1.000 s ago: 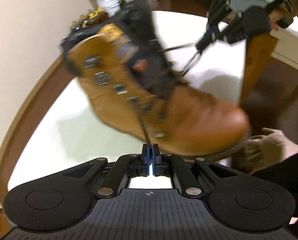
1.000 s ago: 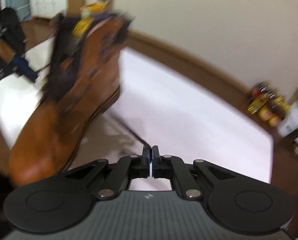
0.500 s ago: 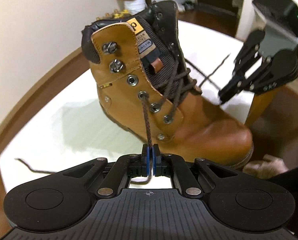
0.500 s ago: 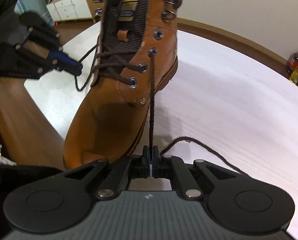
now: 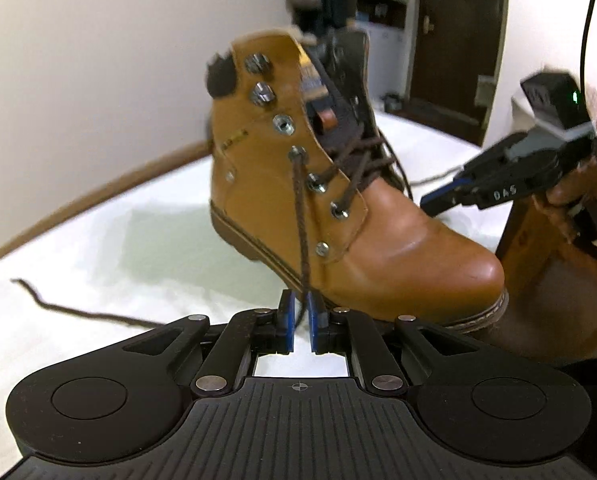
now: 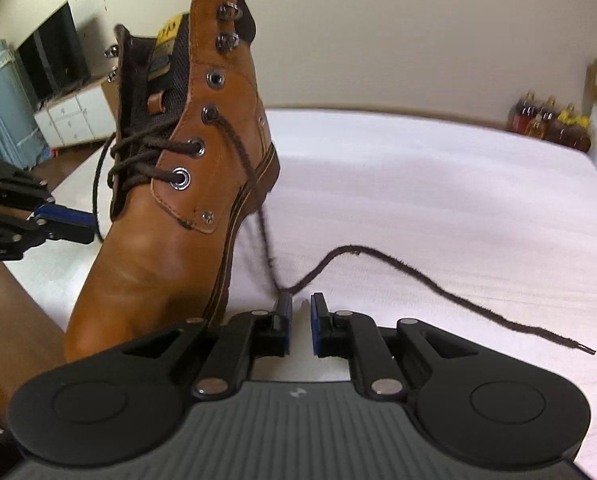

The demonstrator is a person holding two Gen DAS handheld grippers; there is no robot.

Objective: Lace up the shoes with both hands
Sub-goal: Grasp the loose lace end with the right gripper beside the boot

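Left wrist view shows the tan leather lace-up boot (image 5: 350, 216) standing on the white tabletop (image 5: 78, 264), where both the left tongs (image 5: 300, 314) and right tongs (image 6: 299, 312) have just been opening, pads parted, seemingly letting the dark brown lace (image 5: 300, 220) go slack after tightening.

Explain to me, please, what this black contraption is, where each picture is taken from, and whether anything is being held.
There is no robot here: a person holds a two-finger gripper in each hand, with a camera on each looking along its fingers. One picture is from the left gripper, the other from the right gripper. Each also shows the other gripper beside the boot. A tan boot stands on a white table, half laced with a brown lace. Both pairs of jaws have just been opening. The lace's ends run to the gaps, but no pads press on them, so nothing is held.
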